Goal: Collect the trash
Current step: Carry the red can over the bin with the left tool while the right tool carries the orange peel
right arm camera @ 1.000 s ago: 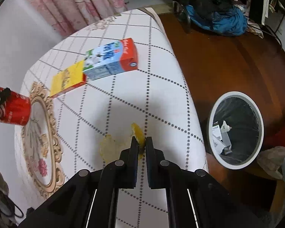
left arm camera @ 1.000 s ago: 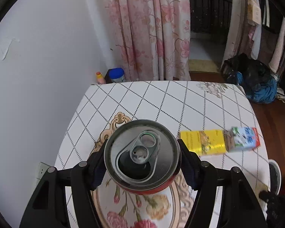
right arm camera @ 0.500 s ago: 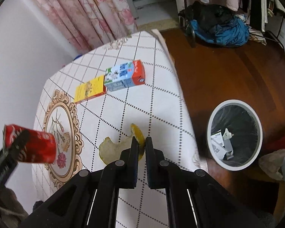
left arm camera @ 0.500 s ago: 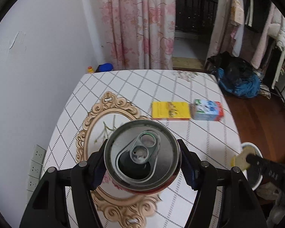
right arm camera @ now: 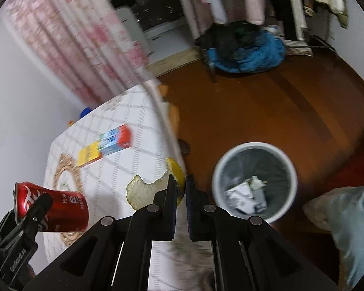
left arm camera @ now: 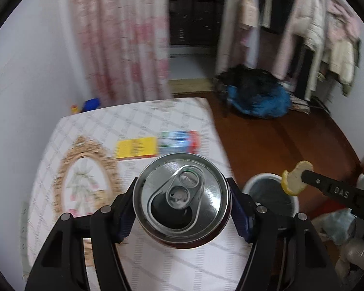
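**Both grippers swing off the table toward the bin**

Since a second ago both grippers have carried their loads from over the table toward the bin (right arm camera: pixel 254 181) on the floor, and the blur over the tablecloth fits a fast move.

Far left of the bin, the table (left arm camera: pixel 143 118) has two things lying on it: a yellow box (left arm camera: pixel 136 147) and, touching its end, a blue and red carton (left arm camera: pixel 179 141). Both lie flat, well apart from the bin.

Nearer the bin, the left gripper (left arm camera: pixel 182 208) is clamped on a red can (right arm camera: pixel 51 210), one finger on each side of its body. The can's long axis runs along the fingers, open top facing the left wrist camera. It hangs over the table's near edge, left of the bin.

Nearer again, the right gripper (right arm camera: pixel 180 184) has its fingers pressed together on a piece of yellow peel (right arm camera: pixel 148 189). In the left wrist view the peel (left arm camera: pixel 294 179) hangs beyond the fingertips, right beside the bin's rim (left arm camera: pixel 252 181); from this angle I cannot tell if it is yet above the opening.

The bin, with a dark liner, has crumpled paper (right arm camera: pixel 245 194) at the bottom.

My judgement: the right hand is nearer, so the peel drops first, needing a short move rightward before release. The can then has to cross the table edge.
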`<state>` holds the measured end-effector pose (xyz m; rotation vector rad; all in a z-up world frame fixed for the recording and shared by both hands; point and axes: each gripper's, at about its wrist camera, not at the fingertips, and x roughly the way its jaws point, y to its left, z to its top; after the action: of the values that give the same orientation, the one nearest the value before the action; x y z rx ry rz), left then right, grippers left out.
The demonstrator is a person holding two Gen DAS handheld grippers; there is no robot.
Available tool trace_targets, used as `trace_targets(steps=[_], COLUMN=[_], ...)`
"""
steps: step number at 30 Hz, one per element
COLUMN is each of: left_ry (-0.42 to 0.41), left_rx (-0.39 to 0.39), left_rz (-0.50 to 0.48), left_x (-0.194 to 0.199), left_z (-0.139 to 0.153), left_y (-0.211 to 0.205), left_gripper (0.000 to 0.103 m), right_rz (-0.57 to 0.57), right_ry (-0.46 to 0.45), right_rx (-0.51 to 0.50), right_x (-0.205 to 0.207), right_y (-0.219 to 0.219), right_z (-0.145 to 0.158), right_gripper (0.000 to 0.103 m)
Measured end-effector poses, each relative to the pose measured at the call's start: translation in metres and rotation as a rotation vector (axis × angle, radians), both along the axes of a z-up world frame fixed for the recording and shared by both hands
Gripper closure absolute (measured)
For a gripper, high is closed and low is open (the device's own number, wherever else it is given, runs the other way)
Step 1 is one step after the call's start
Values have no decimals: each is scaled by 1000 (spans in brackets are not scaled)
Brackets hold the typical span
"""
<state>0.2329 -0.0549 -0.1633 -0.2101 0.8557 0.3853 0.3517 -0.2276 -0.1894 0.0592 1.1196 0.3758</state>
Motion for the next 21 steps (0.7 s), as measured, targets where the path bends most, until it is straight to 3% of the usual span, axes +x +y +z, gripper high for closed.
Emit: trace_targets(steps=[4,10,15,21], left_ry=[13,96,190,274], left_rx=[-46,-135,-157,-161], left_rz=[-101,-194,-220,-251], left_x=[39,101,144,177], left_z=[-10,-55,-106,-146], left_y=[-51,-105,-124,-133], left_gripper=[39,39,39,38], right_rz=[-79,-176,-189,-191], right_ry=[14,124,227,304], right_rx=[-39,-112,-129,-151], right_x=[20,59,80,99], right_y=[-58,-138,-164,-173], right_z=[-9,-66,-125,-183], right_gripper=[96,96,96,96])
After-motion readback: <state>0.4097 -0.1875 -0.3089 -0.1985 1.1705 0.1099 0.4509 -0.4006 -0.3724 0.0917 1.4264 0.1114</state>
